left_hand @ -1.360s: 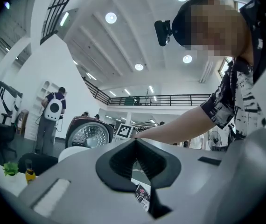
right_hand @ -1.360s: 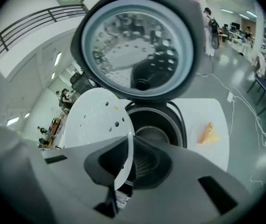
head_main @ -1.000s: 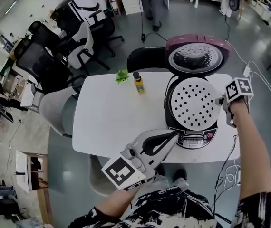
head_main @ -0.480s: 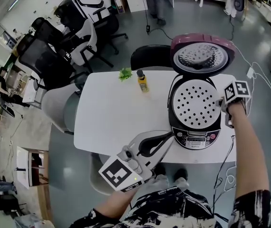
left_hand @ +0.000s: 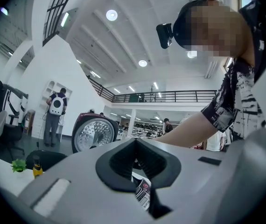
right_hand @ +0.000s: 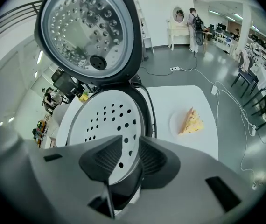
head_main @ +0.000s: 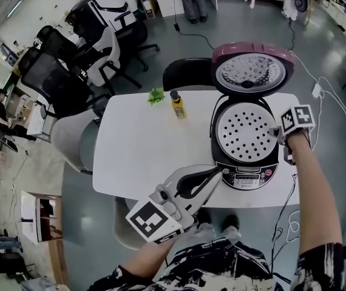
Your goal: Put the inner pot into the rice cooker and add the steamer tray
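My right claw (right_hand: pixel 130 146) has just been easing its 2 jaws apart. They now stand a little open, straddling the near rim of the steamer tray (right_hand: pixel 84 118) without pressing on it. The tray, white and full of holes, lies flat in the mouth of the rice cooker (head_main: pixel 246 177), whose lid (head_main: pixel 252 71) stands up behind it. Any inner pot beneath the tray is hidden from me. In the head view this claw sits at the cooker's right edge, pointing steeply down.

My left claw (left_hand: pixel 135 141) is closed, tips touching, with nothing in it. It hangs level over the front edge of the tabletop (head_main: pixel 142 150), its tip just beside the cooker's front.

Further out on the tabletop are 1 yellow bottle (head_main: pixel 176 105) with a green sprig (head_main: pixel 155 96) near it and, in the right gripper view, a plate (right_hand: pixel 175 125) carrying a cake slice (right_hand: pixel 191 120).
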`<action>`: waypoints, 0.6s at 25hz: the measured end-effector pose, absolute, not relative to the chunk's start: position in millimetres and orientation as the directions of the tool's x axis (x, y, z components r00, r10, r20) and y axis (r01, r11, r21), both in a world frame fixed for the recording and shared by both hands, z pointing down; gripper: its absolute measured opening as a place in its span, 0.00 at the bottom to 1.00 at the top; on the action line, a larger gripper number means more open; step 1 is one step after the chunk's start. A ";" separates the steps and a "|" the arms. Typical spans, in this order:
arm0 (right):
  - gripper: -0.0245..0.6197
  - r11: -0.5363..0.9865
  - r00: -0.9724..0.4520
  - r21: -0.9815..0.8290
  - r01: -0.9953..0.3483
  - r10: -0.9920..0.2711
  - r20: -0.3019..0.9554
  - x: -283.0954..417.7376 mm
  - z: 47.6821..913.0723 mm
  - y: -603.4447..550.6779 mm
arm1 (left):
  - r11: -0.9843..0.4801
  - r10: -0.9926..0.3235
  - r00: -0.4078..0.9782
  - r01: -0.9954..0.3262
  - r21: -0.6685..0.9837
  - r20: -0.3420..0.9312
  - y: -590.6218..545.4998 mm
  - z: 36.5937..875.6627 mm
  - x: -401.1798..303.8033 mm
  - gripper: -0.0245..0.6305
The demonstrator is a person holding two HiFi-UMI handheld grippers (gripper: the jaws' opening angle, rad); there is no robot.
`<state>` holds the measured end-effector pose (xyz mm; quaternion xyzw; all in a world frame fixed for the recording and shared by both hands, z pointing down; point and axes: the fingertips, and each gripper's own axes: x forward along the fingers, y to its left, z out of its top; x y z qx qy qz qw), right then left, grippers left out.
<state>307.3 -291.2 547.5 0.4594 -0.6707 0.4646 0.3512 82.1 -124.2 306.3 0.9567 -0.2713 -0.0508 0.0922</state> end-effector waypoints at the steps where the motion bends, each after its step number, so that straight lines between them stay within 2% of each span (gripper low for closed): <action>1: 0.20 0.153 -0.332 -0.299 -0.942 -0.292 0.897 308.0 547.3 -290.7 | -0.840 -0.522 0.852 -0.504 0.201 -0.045 -123.8 306.0 84.8 0.04; 6: 0.20 0.172 -0.344 -0.301 -0.938 -0.338 0.876 317.9 535.7 -290.7 | -0.851 -0.505 0.863 -0.489 0.194 -0.038 -122.5 305.8 96.4 0.05; 9: 0.20 0.217 -0.390 -0.328 -0.920 -0.407 0.826 314.9 513.7 -293.9 | -0.852 -0.502 0.864 -0.487 0.192 -0.035 -124.0 306.3 100.8 0.04; 15: 0.12 0.415 -0.559 -0.374 -0.829 -0.622 0.548 288.0 410.5 -260.5 | -0.856 -0.500 0.866 -0.488 0.170 -0.029 -133.2 302.5 109.8 0.04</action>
